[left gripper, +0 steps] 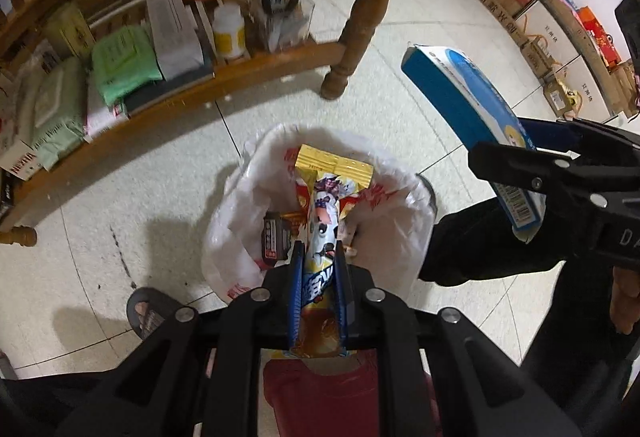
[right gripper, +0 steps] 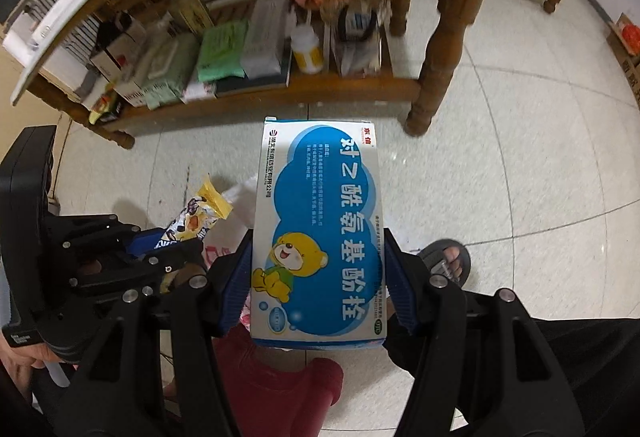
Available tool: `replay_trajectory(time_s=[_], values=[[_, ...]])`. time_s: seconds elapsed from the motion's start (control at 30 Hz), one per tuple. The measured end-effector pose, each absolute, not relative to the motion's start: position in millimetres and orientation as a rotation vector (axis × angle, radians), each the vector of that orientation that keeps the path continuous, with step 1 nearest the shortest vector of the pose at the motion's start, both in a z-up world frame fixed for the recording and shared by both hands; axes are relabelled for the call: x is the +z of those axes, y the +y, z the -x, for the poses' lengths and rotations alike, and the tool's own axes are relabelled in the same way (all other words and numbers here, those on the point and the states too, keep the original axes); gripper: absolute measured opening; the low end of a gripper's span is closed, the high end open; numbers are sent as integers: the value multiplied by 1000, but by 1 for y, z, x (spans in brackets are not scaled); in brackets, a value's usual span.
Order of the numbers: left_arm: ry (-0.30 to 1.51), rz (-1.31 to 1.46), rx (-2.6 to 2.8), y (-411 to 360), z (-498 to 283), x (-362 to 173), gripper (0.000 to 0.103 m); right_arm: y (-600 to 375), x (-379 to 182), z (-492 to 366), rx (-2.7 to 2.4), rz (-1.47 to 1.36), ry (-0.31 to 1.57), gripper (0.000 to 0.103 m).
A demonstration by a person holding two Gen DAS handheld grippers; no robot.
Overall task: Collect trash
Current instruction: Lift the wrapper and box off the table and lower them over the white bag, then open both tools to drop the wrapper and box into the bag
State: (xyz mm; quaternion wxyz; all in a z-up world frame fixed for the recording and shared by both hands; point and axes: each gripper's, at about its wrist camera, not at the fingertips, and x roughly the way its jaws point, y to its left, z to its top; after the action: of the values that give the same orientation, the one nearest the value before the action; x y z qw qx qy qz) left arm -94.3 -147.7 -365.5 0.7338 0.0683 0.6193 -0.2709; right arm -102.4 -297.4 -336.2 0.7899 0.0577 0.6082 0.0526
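A pale speckled tile floor [left gripper: 420, 85] with thin dark grout lines carries a turned-wood table whose carved leg [left gripper: 360, 25] stands near a slatted lower shelf [left gripper: 256, 57] crowded with soft green packets, grey cartons and a white plastic bottle with a yellow label [left gripper: 229, 31]. Below it, on the floor beside the shelf's front edge, a round bin lined with a crinkled white plastic bag [left gripper: 236, 221] holds a glossy gold-edged wrapper [left gripper: 334, 165] and a small dark packet [left gripper: 275, 239]. The right gripper [right gripper: 318, 277], black with ribbed blue pads, has its jaws about halfway apart, clamped across the flat sides of a rectangular blue-and-white cardboard medicine box [right gripper: 320, 213] printed with a yellow cartoon bear, held just beside the bin. The left gripper [left gripper: 318, 257] has its jaws narrow, pinching a slim, shiny snack-bar wrapper [left gripper: 324, 221] with a cartoon print, directly over the bin's mouth. A sandalled foot [right gripper: 450, 261] rests on the tiles
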Motion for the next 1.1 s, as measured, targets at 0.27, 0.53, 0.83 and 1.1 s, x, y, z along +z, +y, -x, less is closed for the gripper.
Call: replay_trajectory(time_s=[0.27, 0.53, 0.83, 1.1], values=[[1427, -131, -626, -155, 91, -408, 14, -287, -389, 85, 107, -152, 1414, 59], [1532, -73, -610, -147, 85, -447, 14, -288, -437, 81, 96, -165, 1528, 59], [1562, -110, -554, -145, 82, -464, 73, -287, -463, 75, 72, -174, 1583, 79], [1533, -139, -540, -149, 81, -461, 92, -301, -465, 72, 12, -224, 1578, 96]])
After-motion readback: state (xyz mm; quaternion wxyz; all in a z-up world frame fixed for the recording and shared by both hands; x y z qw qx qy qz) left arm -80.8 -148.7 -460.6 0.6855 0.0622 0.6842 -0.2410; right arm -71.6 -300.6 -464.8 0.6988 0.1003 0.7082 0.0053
